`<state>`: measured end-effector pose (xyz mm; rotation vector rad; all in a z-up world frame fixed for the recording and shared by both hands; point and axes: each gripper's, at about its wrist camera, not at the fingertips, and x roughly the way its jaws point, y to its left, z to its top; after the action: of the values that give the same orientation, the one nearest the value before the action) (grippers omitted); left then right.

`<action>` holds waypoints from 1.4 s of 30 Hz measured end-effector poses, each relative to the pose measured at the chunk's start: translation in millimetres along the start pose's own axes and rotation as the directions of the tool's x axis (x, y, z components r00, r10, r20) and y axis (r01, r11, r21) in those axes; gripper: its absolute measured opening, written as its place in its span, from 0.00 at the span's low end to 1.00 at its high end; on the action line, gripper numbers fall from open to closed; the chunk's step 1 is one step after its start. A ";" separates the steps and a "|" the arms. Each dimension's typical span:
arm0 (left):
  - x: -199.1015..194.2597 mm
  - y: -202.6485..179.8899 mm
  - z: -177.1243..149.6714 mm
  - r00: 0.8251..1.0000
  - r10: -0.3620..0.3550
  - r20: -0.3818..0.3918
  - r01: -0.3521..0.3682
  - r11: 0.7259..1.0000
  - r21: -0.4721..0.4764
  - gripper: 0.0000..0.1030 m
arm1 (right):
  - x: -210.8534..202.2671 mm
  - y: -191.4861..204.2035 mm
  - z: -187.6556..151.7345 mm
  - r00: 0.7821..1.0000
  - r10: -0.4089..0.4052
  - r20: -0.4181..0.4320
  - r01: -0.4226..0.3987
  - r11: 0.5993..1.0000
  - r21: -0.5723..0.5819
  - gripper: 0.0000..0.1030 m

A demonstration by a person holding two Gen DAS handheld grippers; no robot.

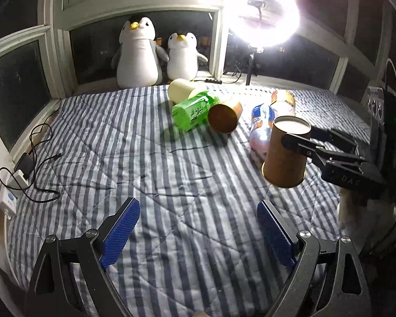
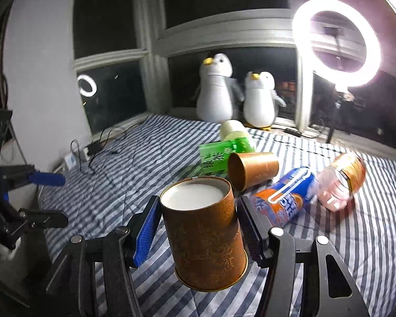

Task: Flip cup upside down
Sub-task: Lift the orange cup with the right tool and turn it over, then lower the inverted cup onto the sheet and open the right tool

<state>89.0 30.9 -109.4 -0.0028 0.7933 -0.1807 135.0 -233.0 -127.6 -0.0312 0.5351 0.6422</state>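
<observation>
- Left wrist view: the left tongs [image 1: 198, 233] gape wide at 6 o'clock, their 2 blue pads [image 1: 121, 231] holding nothing above the striped bed [image 1: 92, 121].
- At 3 o'clock the right tongs [image 1: 295, 138] grip the brown cup [image 1: 286, 153], which hangs upside down above the bed, white base up and rim down, well apart from the left tongs.
- Right wrist view: the right tongs [image 2: 198, 227] are closed on the cup [image 2: 206, 235] at centre, 1 pad on each side of its wall, mouth pointing to 6 o'clock.
- Toward 1 o'clock lie a second brown cup [image 2: 253, 170], a green carton [image 2: 219, 155] and 2 bottles [image 2: 285, 195].
- The left tongs [image 2: 55, 198] stand open at 9 o'clock.
</observation>
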 end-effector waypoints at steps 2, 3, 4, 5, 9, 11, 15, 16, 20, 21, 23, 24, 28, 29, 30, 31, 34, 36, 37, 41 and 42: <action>-1.3 -2.4 0.1 1.000 -0.008 0.007 0.008 1.000 -0.003 0.90 | -3.4 -3.2 -2.5 1.000 -0.013 0.012 0.013 0.999 0.039 0.53; -2.0 -3.4 -0.5 1.000 -0.012 0.010 0.012 1.000 -0.005 0.90 | -5.4 -5.9 -3.9 1.000 -0.022 0.020 0.021 0.998 0.067 0.53; -2.7 -4.0 -1.1 1.000 -0.013 0.012 0.014 1.000 -0.005 0.90 | -6.6 -7.3 -4.8 0.999 -0.030 0.023 0.028 0.996 0.080 0.53; -2.8 -4.4 -1.6 1.000 -0.016 0.012 0.017 1.000 -0.007 0.90 | -7.4 -8.4 -5.7 0.999 -0.046 0.026 0.043 0.995 0.091 0.53; -2.9 -5.1 -5.5 1.000 -0.025 0.007 0.025 1.000 -0.010 0.90 | -4.6 -12.7 -9.3 0.994 -0.103 0.029 0.098 0.987 0.127 0.53; -3.4 -5.8 -7.1 1.000 -0.025 0.006 0.025 1.000 -0.008 0.90 | -1.8 -17.0 -11.6 0.992 -0.122 0.031 0.116 0.982 0.150 0.53; -6.0 -8.5 -9.0 1.000 -0.023 0.009 0.023 1.000 -0.003 0.90 | 8.5 -23.8 -13.6 0.987 -0.158 0.027 0.151 0.971 0.183 0.53; -6.6 -9.3 -9.3 1.000 -0.022 0.010 0.022 1.000 -0.001 0.90 | 9.7 -24.4 -13.9 0.986 -0.163 0.028 0.155 0.970 0.186 0.53; -7.8 -12.9 -10.7 1.000 -0.026 0.011 0.026 1.000 0.010 0.90 | 14.2 -26.7 -14.8 0.985 -0.170 0.017 0.163 0.966 0.198 0.53; -7.6 -13.9 -11.1 1.000 -0.028 0.011 0.028 1.000 0.011 0.90 | 15.2 -26.6 -15.7 0.984 -0.175 0.014 0.169 0.966 0.196 0.53; -7.0 -14.9 -11.2 0.999 -0.032 0.010 0.032 0.999 0.012 0.90 | 17.4 -27.0 -18.6 0.983 -0.185 0.001 0.182 0.964 0.194 0.53; -6.8 -15.1 -11.2 0.999 -0.033 0.010 0.033 0.999 0.013 0.90 | 18.0 -27.5 -20.1 0.983 -0.183 -0.004 0.181 0.964 0.197 0.53; -7.1 -16.0 -11.2 0.999 -0.035 0.013 0.035 0.999 0.014 0.90 | 18.5 -25.6 -23.5 0.981 -0.191 -0.019 0.191 0.963 0.188 0.53; -7.2 -16.0 -11.1 0.999 -0.035 0.014 0.035 0.999 0.014 0.90 | 18.5 -24.7 -24.6 0.981 -0.191 -0.023 0.192 0.963 0.186 0.53; -7.0 -16.2 -11.0 0.999 -0.035 0.015 0.034 0.999 0.014 0.90 | 18.9 -23.8 -26.3 0.981 -0.192 -0.031 0.195 0.963 0.185 0.53; -6.9 -16.2 -10.8 0.999 -0.034 0.016 0.034 0.999 0.013 0.90 | 19.0 -23.2 -28.0 0.980 -0.194 -0.038 0.197 0.963 0.185 0.53; -6.5 -16.8 -10.1 0.999 -0.035 0.018 0.035 0.999 0.013 0.90 | 18.7 -23.1 -33.6 0.980 -0.190 -0.055 0.197 0.961 0.194 0.54; -6.7 -17.4 -9.5 0.999 -0.038 0.020 0.038 0.999 0.015 0.90 | 16.0 -22.7 -36.1 0.980 -0.190 -0.058 0.197 0.960 0.197 0.54; -6.8 -17.8 -9.2 0.999 -0.039 0.022 0.039 0.999 0.016 0.90 | 14.4 -22.2 -37.4 0.980 -0.190 -0.061 0.199 0.960 0.198 0.54; -7.1 -20.8 -8.4 0.999 -0.047 0.027 0.046 0.999 0.026 0.90 | 7.9 -20.4 -43.3 0.978 -0.195 -0.072 0.206 0.957 0.203 0.54; -7.2 -21.6 -8.0 0.998 -0.047 0.028 0.047 0.998 0.029 0.90 | 6.1 -19.9 -45.1 0.978 -0.194 -0.073 0.205 0.957 0.204 0.54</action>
<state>74.8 11.3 -108.5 0.0024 0.7629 -0.2359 129.6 -254.1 -172.2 0.0964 0.6398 0.3858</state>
